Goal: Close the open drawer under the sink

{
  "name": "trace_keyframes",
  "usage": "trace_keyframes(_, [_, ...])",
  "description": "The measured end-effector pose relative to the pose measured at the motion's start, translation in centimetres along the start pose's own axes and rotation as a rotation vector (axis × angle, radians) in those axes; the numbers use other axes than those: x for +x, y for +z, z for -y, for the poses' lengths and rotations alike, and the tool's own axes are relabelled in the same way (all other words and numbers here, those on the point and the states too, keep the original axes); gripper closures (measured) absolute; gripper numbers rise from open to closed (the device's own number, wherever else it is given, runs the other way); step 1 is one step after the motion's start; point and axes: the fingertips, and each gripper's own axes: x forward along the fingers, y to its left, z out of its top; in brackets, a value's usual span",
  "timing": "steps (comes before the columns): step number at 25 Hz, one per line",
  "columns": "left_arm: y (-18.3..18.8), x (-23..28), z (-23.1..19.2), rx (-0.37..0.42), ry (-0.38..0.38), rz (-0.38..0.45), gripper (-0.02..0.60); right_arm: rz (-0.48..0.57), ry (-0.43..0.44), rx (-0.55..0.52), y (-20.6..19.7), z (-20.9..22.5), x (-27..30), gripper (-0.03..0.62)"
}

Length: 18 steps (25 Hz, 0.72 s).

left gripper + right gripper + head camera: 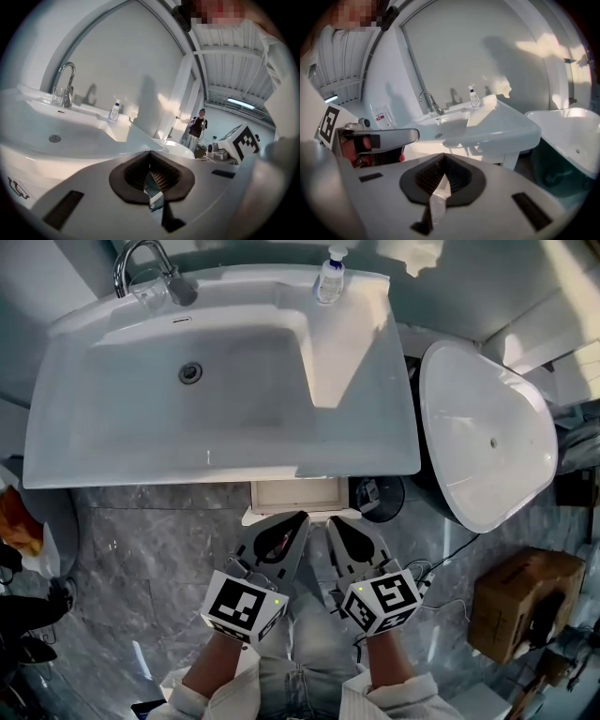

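No word, number or brand can be read anywhere. The left gripper's point(298, 518) cube point(242, 607) and the right gripper's point(334, 521) cube point(382, 602) carry black-and-white square markers, patterns without letters. The bottle's point(329, 276) label, a red-and-white wall sticker point(382, 115) and a dark mark point(15, 186) on the sink's point(70, 152) front are too small or blurred to read.

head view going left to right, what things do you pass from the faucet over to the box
faucet → sink drain → soap bottle → white tub → cardboard box
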Motion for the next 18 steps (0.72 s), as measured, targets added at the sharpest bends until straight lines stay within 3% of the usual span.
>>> trace_keyframes(9, [-6.0,1.5,-2.9,-0.026,0.03,-0.046,0.566,-0.048,0.002,-0.003,-5.0,0.9,3.2,0.585])
trace_keyframes(18, [-12.0,2.4,-3.1,0.015,0.026,-0.083,0.566,-0.066,-0.032,-0.023,-9.8,3.3,4.8,0.585])
